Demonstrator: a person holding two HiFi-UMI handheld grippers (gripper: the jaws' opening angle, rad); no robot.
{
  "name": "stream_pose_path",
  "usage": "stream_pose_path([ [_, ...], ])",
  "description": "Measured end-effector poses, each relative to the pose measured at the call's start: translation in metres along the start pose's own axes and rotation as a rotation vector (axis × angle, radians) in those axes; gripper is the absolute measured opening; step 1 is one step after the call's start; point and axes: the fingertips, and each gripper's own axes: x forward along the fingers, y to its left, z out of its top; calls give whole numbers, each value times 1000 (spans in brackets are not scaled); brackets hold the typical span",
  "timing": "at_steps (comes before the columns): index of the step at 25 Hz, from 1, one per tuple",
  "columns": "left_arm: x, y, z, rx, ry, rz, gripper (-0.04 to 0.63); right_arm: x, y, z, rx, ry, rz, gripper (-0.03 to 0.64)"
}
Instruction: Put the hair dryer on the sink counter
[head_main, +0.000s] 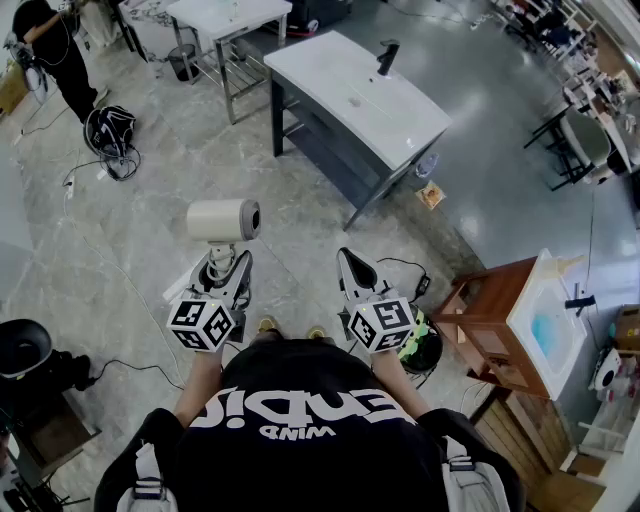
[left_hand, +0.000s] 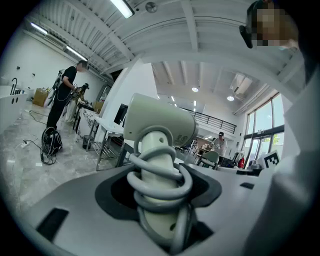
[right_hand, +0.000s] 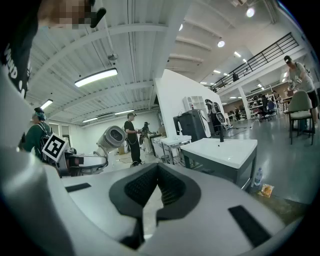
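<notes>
Head view has the person standing on open floor with both grippers held out ahead. The left gripper has its fingers pinching the hair dryer by the handle, so the dryer stands upright over the floor with its barrel level. The right gripper carries nothing, and its fingers are pressed together. The white sink worktop, with a dark faucet at its far end, lies at about one o'clock from the grippers and well apart from them.

I'd call this the carrying step: the dryer is picked up but not yet delivered. The next move calls for closing the stretch of floor toward one o'clock. Then the dryer goes down on a bare part of the worktop away from the faucet, and only then should the left fingers spread.

Left gripper view shows what the overhead picture cannot: a grey cord wound round the handle just above the pinch. Right gripper view gives the worktop side-on at three o'clock and the dryer at nine. Only the head view shows a wooden sink cabinet at four o'clock.
</notes>
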Motion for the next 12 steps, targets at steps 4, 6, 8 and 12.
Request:
stream_pose_path([
  [4, 0, 5, 2, -7, 2, 1, 259, 8, 5, 2, -10, 6, 9, 14],
  [6, 0, 8, 3, -11, 2, 1, 259, 12, 8, 3, -15, 9, 14, 14],
  [8, 0, 11, 5, -9, 4, -1, 259, 15, 11, 3, -19, 10, 17, 14],
  [12, -2, 19, 9, -7, 8, -9, 259, 22, 19, 4, -6, 0, 23, 14],
])
